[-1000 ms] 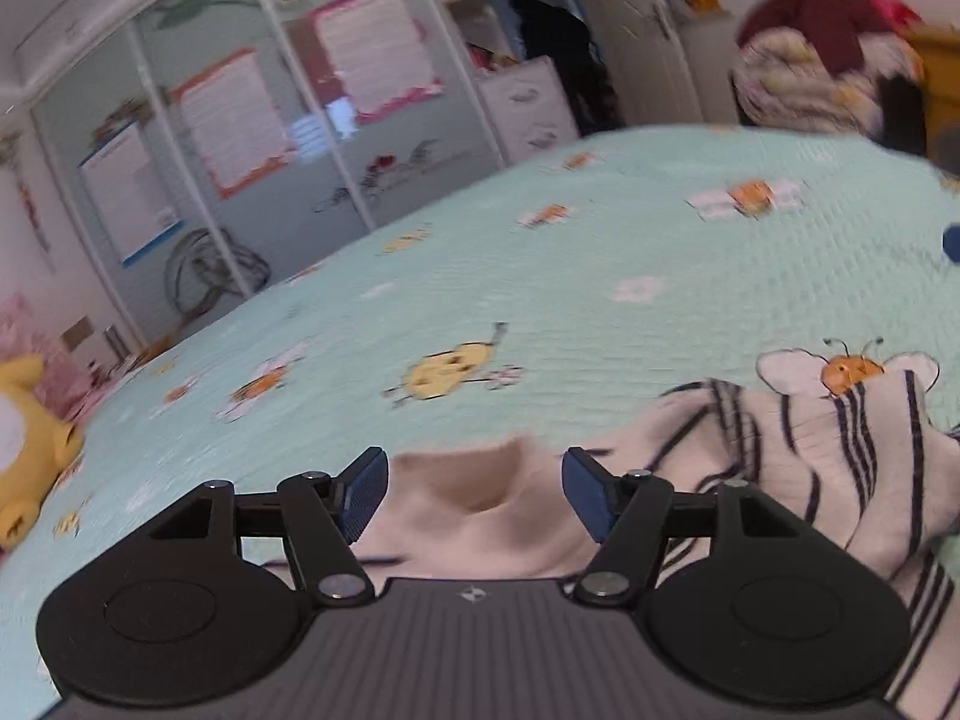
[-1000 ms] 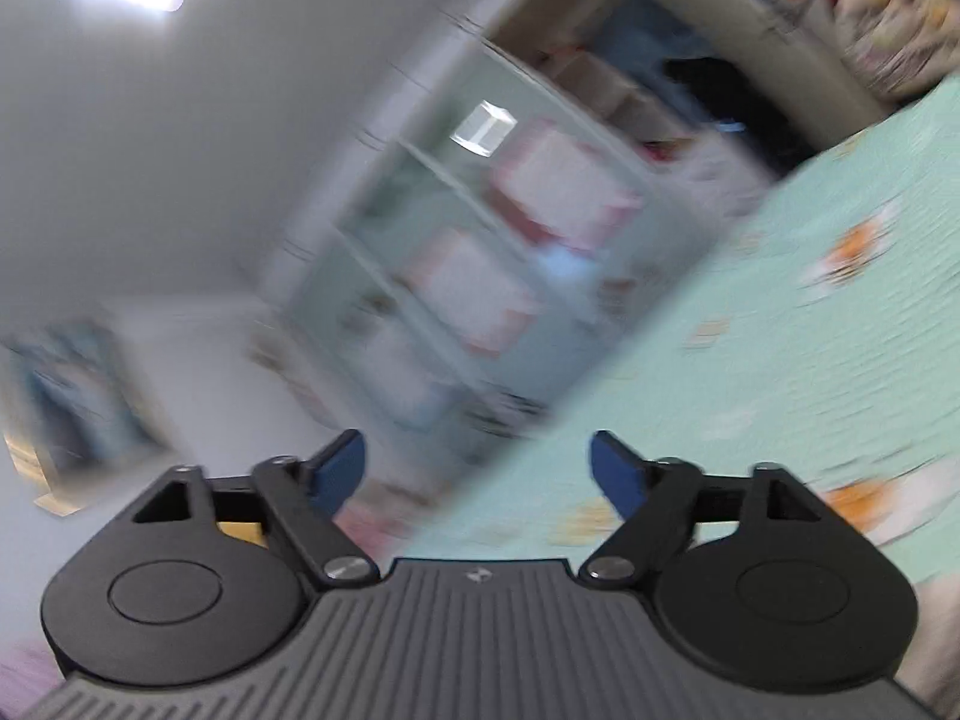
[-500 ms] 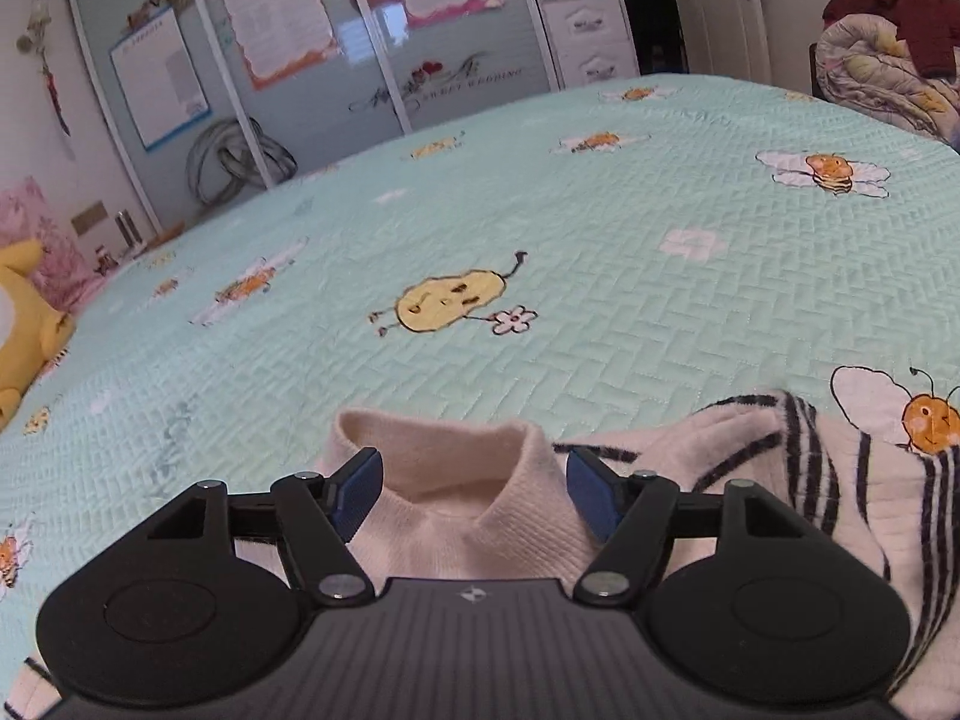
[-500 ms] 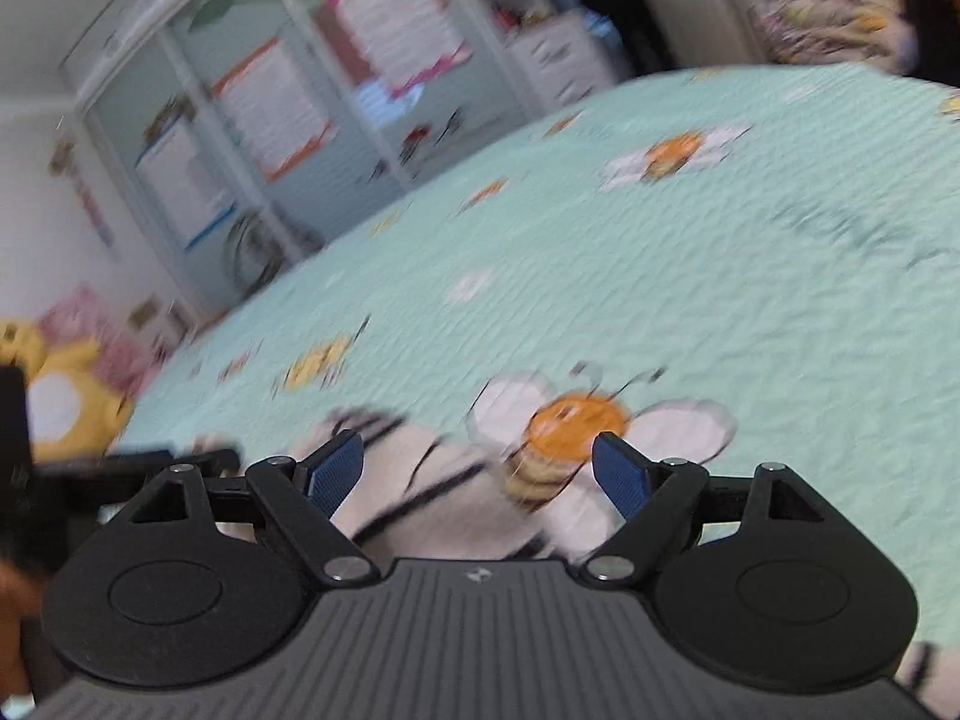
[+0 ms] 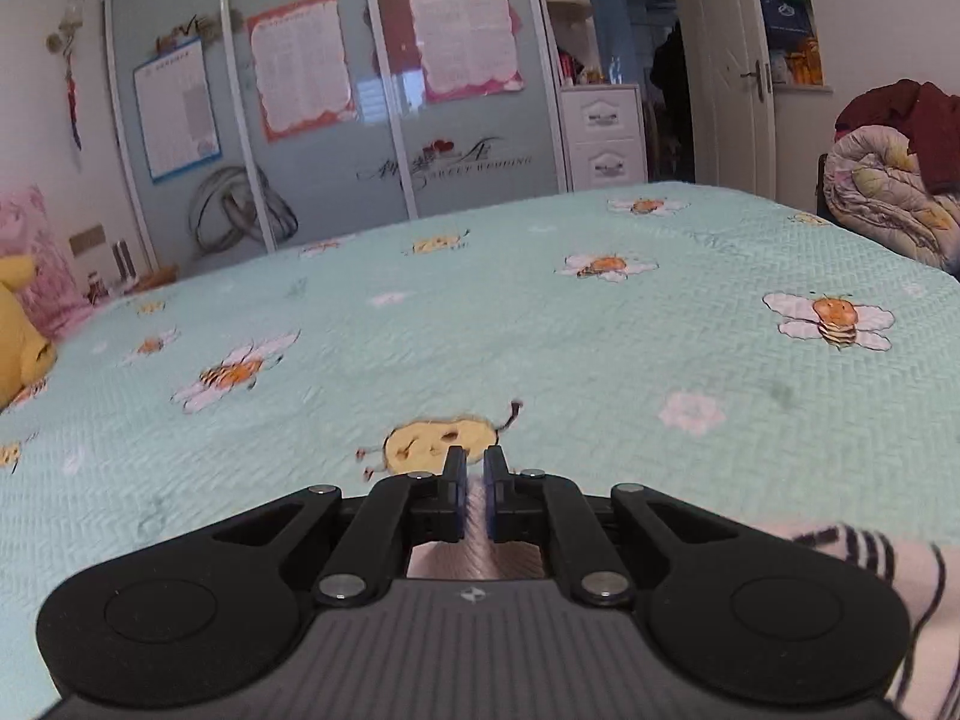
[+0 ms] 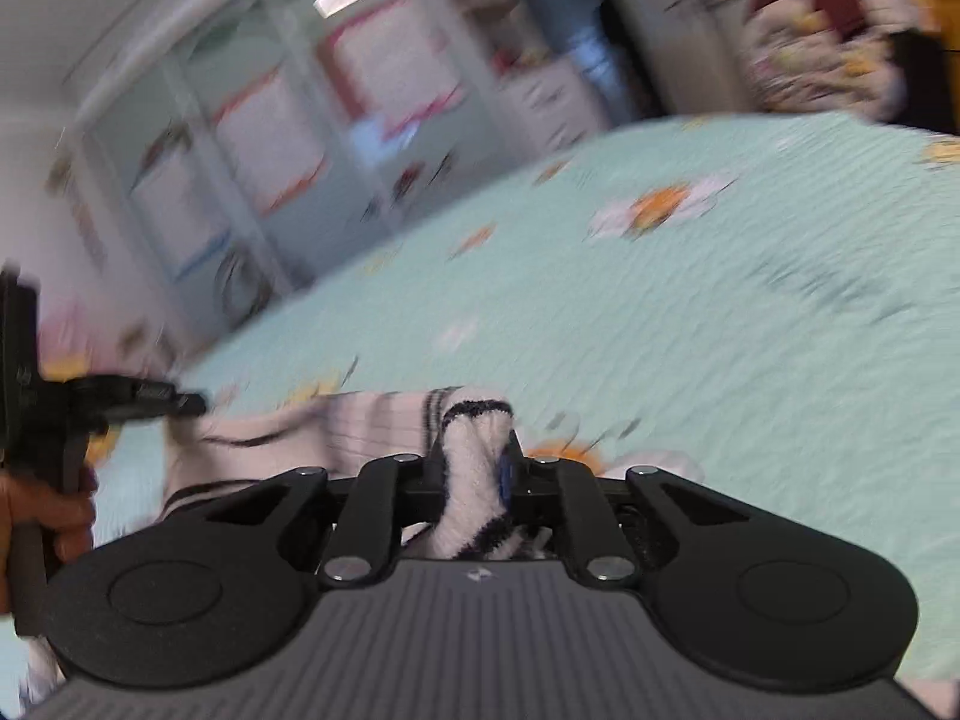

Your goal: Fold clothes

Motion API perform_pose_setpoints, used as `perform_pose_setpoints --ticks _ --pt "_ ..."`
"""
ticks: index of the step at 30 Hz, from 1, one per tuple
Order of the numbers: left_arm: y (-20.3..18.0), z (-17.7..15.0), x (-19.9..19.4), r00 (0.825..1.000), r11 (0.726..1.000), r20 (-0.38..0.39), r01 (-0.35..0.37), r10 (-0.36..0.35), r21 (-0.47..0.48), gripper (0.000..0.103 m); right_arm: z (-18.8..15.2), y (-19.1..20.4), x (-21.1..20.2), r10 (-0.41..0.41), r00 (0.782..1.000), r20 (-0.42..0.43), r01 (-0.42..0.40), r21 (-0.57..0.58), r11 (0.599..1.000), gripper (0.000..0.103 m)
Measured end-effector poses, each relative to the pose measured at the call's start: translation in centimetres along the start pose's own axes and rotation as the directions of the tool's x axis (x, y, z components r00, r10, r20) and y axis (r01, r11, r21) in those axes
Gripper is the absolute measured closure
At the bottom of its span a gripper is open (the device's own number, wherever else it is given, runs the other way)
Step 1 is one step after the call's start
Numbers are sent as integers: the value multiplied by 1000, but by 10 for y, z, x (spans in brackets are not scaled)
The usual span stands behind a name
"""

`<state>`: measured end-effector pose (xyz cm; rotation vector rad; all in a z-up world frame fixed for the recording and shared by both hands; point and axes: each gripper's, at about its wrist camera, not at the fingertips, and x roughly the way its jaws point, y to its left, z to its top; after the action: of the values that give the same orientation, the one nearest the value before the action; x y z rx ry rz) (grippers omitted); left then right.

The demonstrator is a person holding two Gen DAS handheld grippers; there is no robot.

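Striped sweater (image 6: 372, 420) bunched at near edge of mint bedspread (image 5: 600, 360). Left gripper (image 5: 474, 495) just clamped on pink collar fabric; right gripper (image 6: 474, 468) just closed, pinching a striped fold (view blurred). Best to lift both evenly, keep cloth taut, shake flat onto bedspread before folding.

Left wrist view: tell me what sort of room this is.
Most likely a home bedroom: a bed under a mint bee-print quilt, a sliding-door wardrobe behind it, and a rolled duvet stacked at the far right.
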<state>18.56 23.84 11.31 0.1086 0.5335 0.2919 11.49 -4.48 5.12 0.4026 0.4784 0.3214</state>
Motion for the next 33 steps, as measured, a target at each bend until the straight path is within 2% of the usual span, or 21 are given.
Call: perform_pose_setpoints --ticks 2,3,5,6,7,8,9,10,13,15,18,21,25,29,30,33 --pt "-9 -6 21 999 999 -49 8 -6 41 94 -4 -5 5 -61 998 3 61 -6 998 87" --pt "-14 -11 31 997 998 -80 7 -1 64 93 -9 -5 14 -86 996 -31 85 -24 996 86" --pt "-12 -19 38 995 997 -102 9 -2 71 91 -16 -5 26 -114 990 -80 111 -43 993 83" --pt "-7 -21 36 996 999 -93 9 -5 41 91 -17 -4 28 -118 989 -86 115 -44 992 82" --pt "1 -22 31 997 1000 -80 15 -15 -10 83 -17 -4 27 -120 990 -80 117 -43 992 78" --pt "11 -20 24 998 998 -58 19 -23 -62 67 -15 -3 22 -119 991 -57 117 -40 992 71" --pt "21 -19 17 999 993 -35 25 -29 -113 57 -13 -3 17 -115 993 -32 114 -33 993 67" --pt "30 -18 8 1000 989 -6 16 -17 -147 46 -11 -2 11 -104 995 -7 104 -23 994 64" --pt "54 -17 -16 999 986 33 -25 32 -167 43 -3 5 -1 -10 999 34 11 -14 1000 64" --pt "72 -20 -27 998 986 31 -56 62 -155 43 -2 14 -3 103 995 14 -103 -11 995 64" --pt "99 -36 -29 994 986 -18 -107 106 -126 40 -8 33 2 270 961 -54 -271 -21 962 64" --pt "127 -57 -22 985 983 -90 -158 150 -89 41 -17 55 10 365 922 -128 -372 -29 928 64" --pt "138 -71 -3 981 991 -149 -129 123 -35 41 -42 78 25 461 856 -234 -475 -6 880 62" --pt "147 -78 9 982 994 -152 -111 111 7 40 -65 87 46 388 850 -356 -429 -41 902 62" --pt "149 -80 14 981 995 -166 -101 102 14 40 -66 87 47 391 846 -362 -431 -34 902 62" --pt "151 -92 22 971 989 -187 -136 146 63 37 -65 81 44 426 834 -349 -451 13 893 57"
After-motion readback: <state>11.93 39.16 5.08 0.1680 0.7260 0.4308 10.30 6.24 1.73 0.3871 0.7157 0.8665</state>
